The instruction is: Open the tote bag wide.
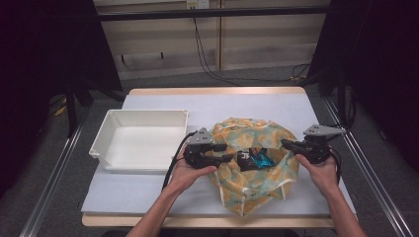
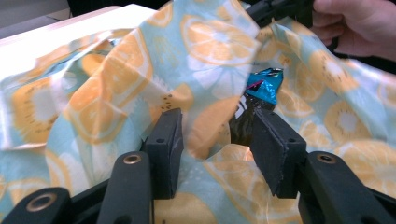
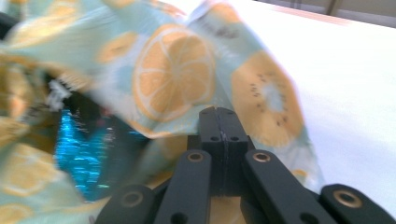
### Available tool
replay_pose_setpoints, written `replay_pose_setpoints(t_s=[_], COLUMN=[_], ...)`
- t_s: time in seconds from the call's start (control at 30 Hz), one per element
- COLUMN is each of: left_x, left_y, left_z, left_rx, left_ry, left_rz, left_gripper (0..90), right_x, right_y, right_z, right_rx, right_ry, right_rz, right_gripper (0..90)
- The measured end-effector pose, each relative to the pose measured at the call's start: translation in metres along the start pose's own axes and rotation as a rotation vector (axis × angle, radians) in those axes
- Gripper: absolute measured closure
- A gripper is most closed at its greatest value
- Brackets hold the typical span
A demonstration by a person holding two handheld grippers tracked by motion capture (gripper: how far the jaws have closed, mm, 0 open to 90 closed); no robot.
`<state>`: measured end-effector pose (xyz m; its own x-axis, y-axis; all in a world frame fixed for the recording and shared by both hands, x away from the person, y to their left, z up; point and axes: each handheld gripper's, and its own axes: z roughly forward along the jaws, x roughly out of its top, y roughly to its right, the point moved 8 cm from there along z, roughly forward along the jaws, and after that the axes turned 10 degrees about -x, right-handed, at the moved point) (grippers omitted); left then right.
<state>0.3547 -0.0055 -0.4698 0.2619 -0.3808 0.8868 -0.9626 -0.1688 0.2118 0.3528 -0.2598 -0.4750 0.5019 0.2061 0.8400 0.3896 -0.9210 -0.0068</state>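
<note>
Fruit-print bag [image 1: 254,163] lies at the lower centre of the frame on the table [image 1: 148,192], its mouth spread. Left tongs [image 1: 228,152] stand apart at its left rim; right tongs [image 1: 285,143] are clamped on its right rim. Inside shows a blue packet [image 1: 260,159]. Farther left sits a white tray [image 1: 139,139].

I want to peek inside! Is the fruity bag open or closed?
Open. The right tool pinches the bag's edge and its mouth gapes, showing a shiny blue packet inside.
</note>
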Motion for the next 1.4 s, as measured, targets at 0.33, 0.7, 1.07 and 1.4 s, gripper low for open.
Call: replay_pose_setpoints(t_s=[0.33,0.7,1.07,1.4], left_x=[-0.002,0.005,0.034,0.048], left_y=[-0.002,0.007,0.041,0.062], left_z=[-0.002,-0.009,-0.016,0.032], left_rx=[0.01,0.007,-0.058,-0.152], left_ry=[-0.007,0.002,0.039,-0.11], left_rz=[-0.01,-0.003,0.083,0.14], left_gripper=[51.4,49.6,61.5,69.4], right_x=[-0.012,-0.003,0.005,0.003], right_y=[0.025,0.001,-0.014,-0.013], right_z=[0.006,-0.004,-0.024,-0.033], right_rx=[-0.047,0.03,0.059,0.063], right_ry=[-0.01,0.034,0.092,0.126], right_rz=[0.061,0.044,0.027,0.051], right_gripper=[90.0,72.2,62.0,60.6])
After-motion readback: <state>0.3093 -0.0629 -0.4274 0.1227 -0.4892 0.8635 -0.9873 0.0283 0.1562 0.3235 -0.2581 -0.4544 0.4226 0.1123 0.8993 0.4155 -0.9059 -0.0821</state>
